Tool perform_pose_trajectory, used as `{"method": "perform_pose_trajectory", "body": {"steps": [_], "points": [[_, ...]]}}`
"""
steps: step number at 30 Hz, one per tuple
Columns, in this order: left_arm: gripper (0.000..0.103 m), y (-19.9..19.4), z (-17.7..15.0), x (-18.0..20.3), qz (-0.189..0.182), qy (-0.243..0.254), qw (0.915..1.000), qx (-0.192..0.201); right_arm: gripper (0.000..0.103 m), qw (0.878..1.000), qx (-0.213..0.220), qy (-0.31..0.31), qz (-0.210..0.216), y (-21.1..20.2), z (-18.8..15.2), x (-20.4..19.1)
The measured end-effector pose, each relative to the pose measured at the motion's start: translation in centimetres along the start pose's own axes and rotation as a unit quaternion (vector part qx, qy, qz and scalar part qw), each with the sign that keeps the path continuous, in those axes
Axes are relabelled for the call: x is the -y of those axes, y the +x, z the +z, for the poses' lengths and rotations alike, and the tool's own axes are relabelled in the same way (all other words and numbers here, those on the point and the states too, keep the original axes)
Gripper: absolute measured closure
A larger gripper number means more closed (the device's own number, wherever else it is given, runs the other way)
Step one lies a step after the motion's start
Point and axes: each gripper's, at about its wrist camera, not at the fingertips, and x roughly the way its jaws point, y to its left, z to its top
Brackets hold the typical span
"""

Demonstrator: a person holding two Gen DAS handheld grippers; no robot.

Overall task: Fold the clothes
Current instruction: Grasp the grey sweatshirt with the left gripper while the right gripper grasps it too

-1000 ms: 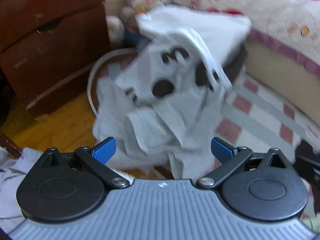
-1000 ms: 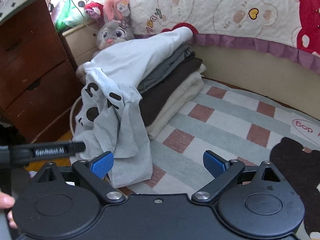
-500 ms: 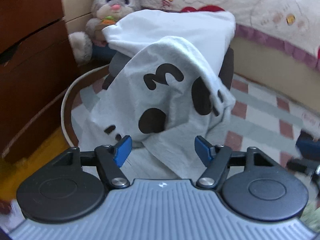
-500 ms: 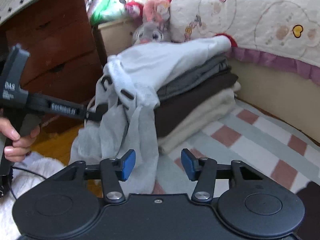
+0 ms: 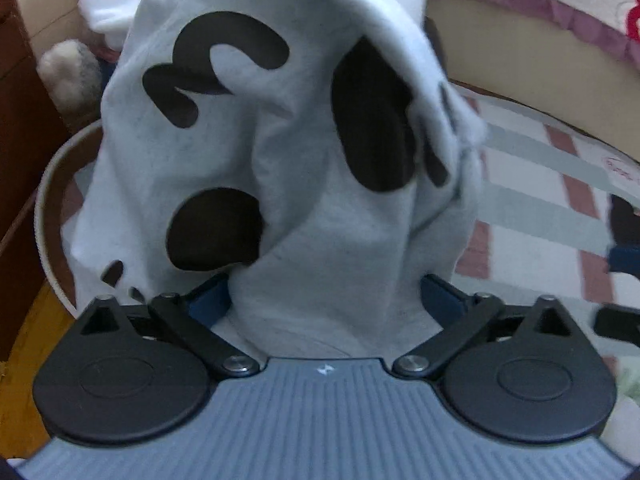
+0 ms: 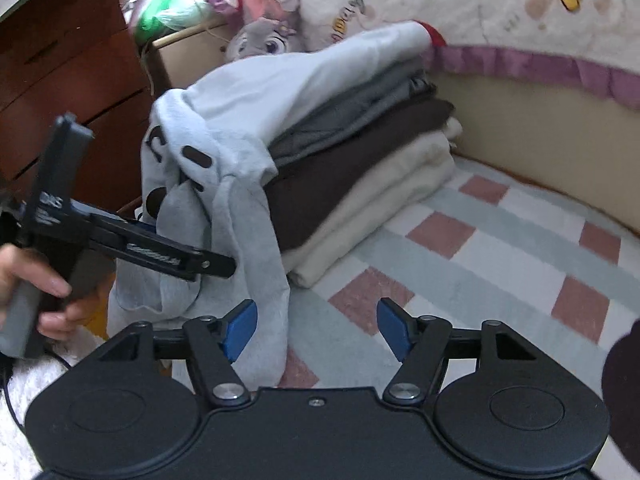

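A light grey garment (image 5: pixel 280 140) with black print lies over the top of a stack of folded clothes (image 6: pixel 360 184) and hangs down its left side. My left gripper (image 5: pixel 325 296) points down into that hanging part. Its jaws are closing, a loose fold fills the gap between the blue pads (image 5: pixel 438 298), and no firm pinch shows. In the right wrist view the left gripper (image 6: pixel 216 264) pokes into the grey garment (image 6: pixel 240 92) from the left, held by a hand (image 6: pixel 40 284). My right gripper (image 6: pixel 316 328) hovers over the mat, jaws opening, with the cloth's edge beside its left pad (image 6: pixel 240 328).
The stack stands on a pink, green and white checked mat (image 6: pixel 500 264). Behind it runs a bed's beige side (image 6: pixel 540 128) under a quilt (image 6: pixel 480 8). A grey plush rabbit (image 6: pixel 264 36) sits at the back. Brown wooden drawers (image 6: pixel 72 80) stand on the left.
My left gripper has come down close to the grey garment, its jaws have narrowed, and cloth now lies between them. My right gripper has sunk; its jaws narrowed, then widened somewhat.
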Motion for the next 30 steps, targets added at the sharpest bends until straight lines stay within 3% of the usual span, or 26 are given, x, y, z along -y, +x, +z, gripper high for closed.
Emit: {"method": "perform_pose_trajectory", "body": {"steps": [1, 2, 4, 9, 17, 23, 27, 30], "points": [[0.074, 0.0, -0.2, 0.2, 0.02, 0.008, 0.9997, 0.007, 0.032, 1.0, -0.004, -0.001, -0.002, 0.1, -0.2, 0.1], [0.085, -0.1, -0.3, 0.2, 0.03, 0.013, 0.9994, 0.011, 0.032, 1.0, -0.007, -0.001, -0.003, 0.2, -0.3, 0.2], [0.089, -0.9, -0.6, -0.1, 0.02, 0.0, 0.9995, 0.023, 0.032, 1.0, -0.014, 0.002, -0.006, 0.5, -0.6, 0.4], [0.093, -5.5, -2.0, 0.1, 0.002, 0.008, 0.9968, 0.079, 0.032, 0.998, -0.048, 0.027, 0.014, 1.1, -0.9, 0.6], [0.095, -10.5, -1.9, -0.6, -0.096, -0.039, 0.9873, 0.121, 0.028, 0.997, -0.044, -0.014, 0.058, 1.4, -1.4, -2.2], [0.095, -13.1, -1.7, -0.5, -0.187, -0.04, 0.9701, 0.15, 0.027, 0.997, -0.029, -0.034, 0.07, 1.1, -1.4, -3.6], [0.095, -14.5, -2.1, 0.4, -0.239, -0.038, 0.9575, 0.157, 0.019, 0.996, -0.007, -0.036, 0.084, 0.2, -1.4, -4.1], [0.095, -15.1, -2.0, 1.1, -0.271, -0.041, 0.9482, 0.161, 0.016, 0.997, 0.004, -0.032, 0.064, 0.2, -1.6, -3.9]]}}
